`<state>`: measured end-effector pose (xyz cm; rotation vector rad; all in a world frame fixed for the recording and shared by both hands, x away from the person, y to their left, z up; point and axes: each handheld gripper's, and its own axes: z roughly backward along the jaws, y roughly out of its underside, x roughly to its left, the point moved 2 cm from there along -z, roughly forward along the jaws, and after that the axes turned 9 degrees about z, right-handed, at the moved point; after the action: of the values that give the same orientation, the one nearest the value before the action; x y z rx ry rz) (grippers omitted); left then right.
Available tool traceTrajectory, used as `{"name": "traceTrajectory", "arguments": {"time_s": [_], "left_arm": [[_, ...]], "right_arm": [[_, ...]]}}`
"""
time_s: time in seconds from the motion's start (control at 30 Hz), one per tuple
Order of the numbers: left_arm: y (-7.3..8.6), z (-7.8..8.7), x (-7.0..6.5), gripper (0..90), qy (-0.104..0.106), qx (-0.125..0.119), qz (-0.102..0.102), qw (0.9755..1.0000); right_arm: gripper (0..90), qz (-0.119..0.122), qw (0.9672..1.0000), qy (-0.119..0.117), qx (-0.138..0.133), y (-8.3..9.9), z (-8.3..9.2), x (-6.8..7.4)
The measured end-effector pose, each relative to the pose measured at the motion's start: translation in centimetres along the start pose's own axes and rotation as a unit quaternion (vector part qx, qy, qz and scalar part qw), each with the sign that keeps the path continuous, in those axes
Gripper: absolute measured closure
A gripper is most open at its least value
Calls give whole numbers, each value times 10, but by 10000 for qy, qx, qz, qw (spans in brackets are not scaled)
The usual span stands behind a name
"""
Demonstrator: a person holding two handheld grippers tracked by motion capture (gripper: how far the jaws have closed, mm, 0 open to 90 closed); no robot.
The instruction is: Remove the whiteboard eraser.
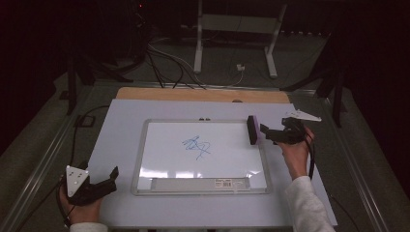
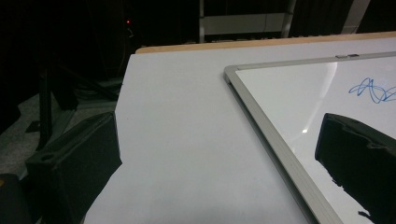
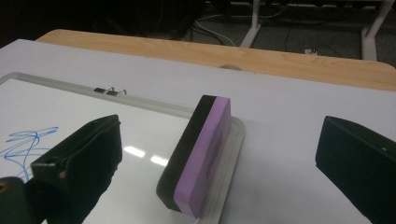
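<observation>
The right tool (image 3: 219, 154), jaws spread around the eraser (image 3: 198, 156) on the whiteboard (image 1: 159, 145) frame, risked toppling it if closed off-centre; the left tool (image 1: 99, 186) rested released.

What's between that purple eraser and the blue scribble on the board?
Nothing: in the high view, bare whiteboard lies between the eraser and the scribble.

White table frame (image 1: 236, 24), floor cables (image 1: 167, 60) behind.
</observation>
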<state>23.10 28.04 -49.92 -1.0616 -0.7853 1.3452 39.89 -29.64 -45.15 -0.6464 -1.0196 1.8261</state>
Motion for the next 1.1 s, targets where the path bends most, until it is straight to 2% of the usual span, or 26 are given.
{"name": "traceTrajectory", "arguments": {"time_s": [0.23, 0.3, 0.47, 0.53, 0.57, 0.6, 0.63, 0.77, 0.93, 1.1], "left_arm": [[0, 0, 0, 9, 2, -7, 6, 10000], [0, 0, 0, 9, 0, 0, 3, 10000], [0, 0, 0, 9, 2, -3, 1, 10000], [0, 0, 0, 9, 1, -1, 2, 10000], [0, 0, 0, 9, 1, 0, 7, 10000], [0, 0, 0, 9, 1, -1, 3, 10000], [0, 0, 0, 9, 1, -3, 2, 10000], [0, 0, 0, 9, 3, 1, 1, 10000], [0, 0, 0, 9, 4, 0, 1, 10000], [0, 0, 1, 9, 4, -6, 0, 10000]], "right_arm": [[37, -74, 9996, 65, 281, 4, -11, -2], [58, -174, 9993, -32, 326, 5, -14, -4], [87, -271, 9985, -104, 461, 8, -20, -6], [167, -315, 9980, -45, 548, 9, -23, -6], [203, -365, 9974, 56, 620, 9, -25, -5], [203, -365, 9974, 56, 620, 9, -25, -5], [327, -445, 9967, -36, 679, 12, -27, -6], [507, -403, 9959, -180, 785, 14, -31, -3], [591, -519, 9954, -282, 754, 14, -35, -3], [603, -696, 9928, -427, 872, 20, -46, -1]]}}
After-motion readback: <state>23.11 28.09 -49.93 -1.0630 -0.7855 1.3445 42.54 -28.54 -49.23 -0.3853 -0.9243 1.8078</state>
